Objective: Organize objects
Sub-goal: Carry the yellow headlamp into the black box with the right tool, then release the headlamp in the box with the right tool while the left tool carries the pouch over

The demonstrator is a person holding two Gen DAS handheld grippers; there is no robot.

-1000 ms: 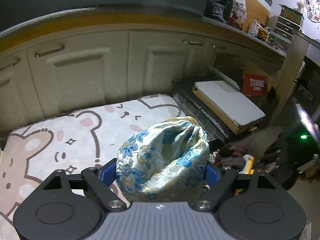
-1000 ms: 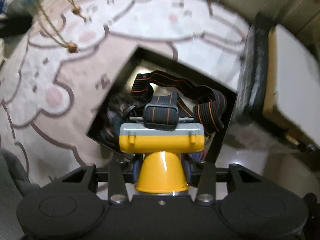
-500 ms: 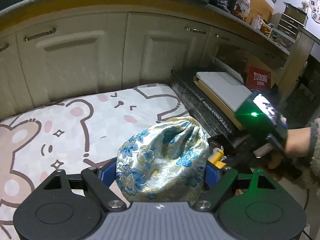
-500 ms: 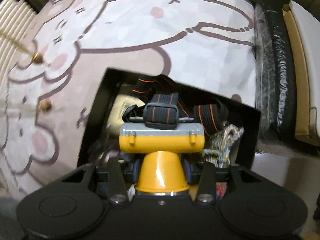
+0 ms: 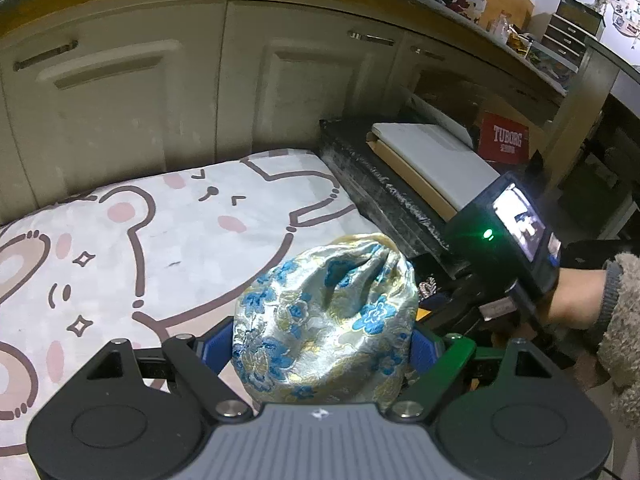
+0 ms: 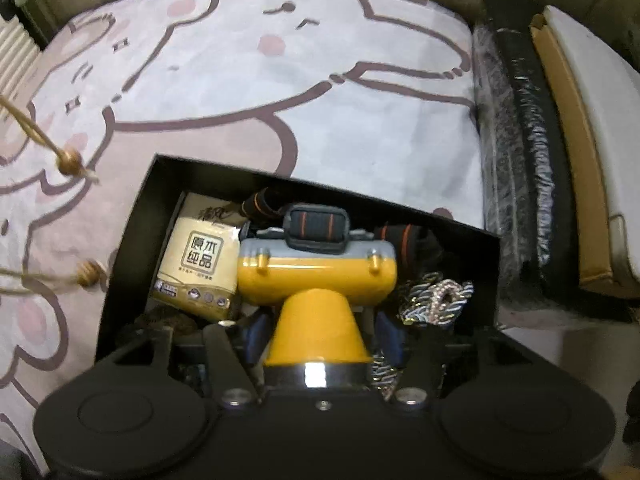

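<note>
Left gripper [image 5: 322, 340] clamped on a silver brocade drawstring pouch [image 5: 326, 316] with blue flowers, blue finger pads [image 5: 216, 350] pressed into both sides of the fabric, gathered neck pointing away from the camera. Pouch held above a pale mat [image 5: 140, 248] printed with cartoon bears, cream cabinet doors [image 5: 168, 92] behind it. To the right, a black plastic-wrapped bundle [image 5: 384, 196] along the mat's edge with a flat white board [image 5: 432, 152] lying on top, and a red Tuborg box [image 5: 505, 140] farther back. Also on the right, the person's right hand [image 5: 576, 298] in a fuzzy sleeve gripping the other tool, a green light lit on its body. Right gripper [image 6: 316, 332] closed around the yellow cone of a headlamp [image 6: 316, 268], grey-and-yellow housing crosswise beyond the fingers, black strap with orange stripes looped behind. Headlamp held low inside an open black box [image 6: 132, 236] standing on the same bear mat [image 6: 280, 88]. Inside the box: a yellow tissue pack [image 6: 200, 266] with printed characters just left of the headlamp, a coil of pale twisted cord [image 6: 436, 298] to its right. Two tan cords ending in wooden beads [image 6: 70, 159] dangling over the mat on the left. Black wrapped bundle [image 6: 516, 152] and white board [image 6: 592, 128] along the right edge.
</note>
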